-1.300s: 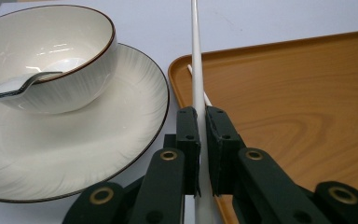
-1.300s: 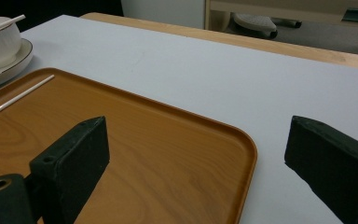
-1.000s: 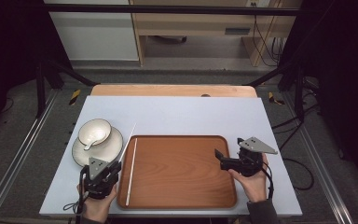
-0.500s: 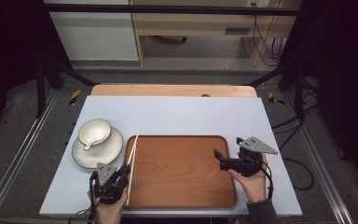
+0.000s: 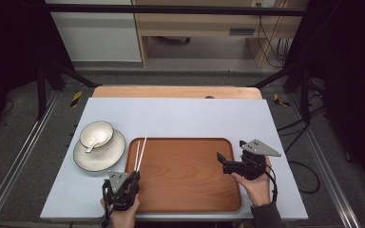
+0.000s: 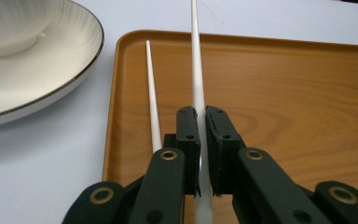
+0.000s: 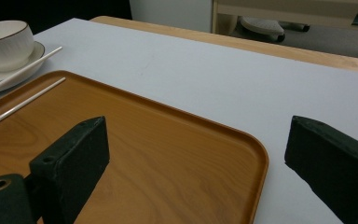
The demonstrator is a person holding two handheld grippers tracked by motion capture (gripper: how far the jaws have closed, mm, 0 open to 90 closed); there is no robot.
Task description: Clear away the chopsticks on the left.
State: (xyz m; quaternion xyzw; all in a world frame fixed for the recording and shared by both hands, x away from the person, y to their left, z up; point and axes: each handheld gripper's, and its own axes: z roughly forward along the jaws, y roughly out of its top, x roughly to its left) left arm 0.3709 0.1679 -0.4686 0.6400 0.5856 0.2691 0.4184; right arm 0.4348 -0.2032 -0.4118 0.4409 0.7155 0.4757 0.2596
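- The left gripper (image 6: 202, 140) has its black jaws clamped on one thin white chopstick (image 6: 196, 70), which runs straight ahead from the pads over the brown wooden tray (image 5: 185, 190).
- Just left of those jaws a second thin white chopstick (image 6: 152, 93) lies along the tray's left edge; whether the jaws touch it is hard to judge.
- Further left stands the white gold-rimmed plate (image 5: 114, 154) bearing a white bowl (image 5: 96, 133).
- The right gripper (image 5: 228, 161), well apart at the tray's right edge, holds its jaws wide with nothing between them.

The left gripper (image 5: 135, 176) has carried its clamped chopsticks (image 5: 140, 151) rightward, off the table edge onto the tray (image 5: 190, 190).
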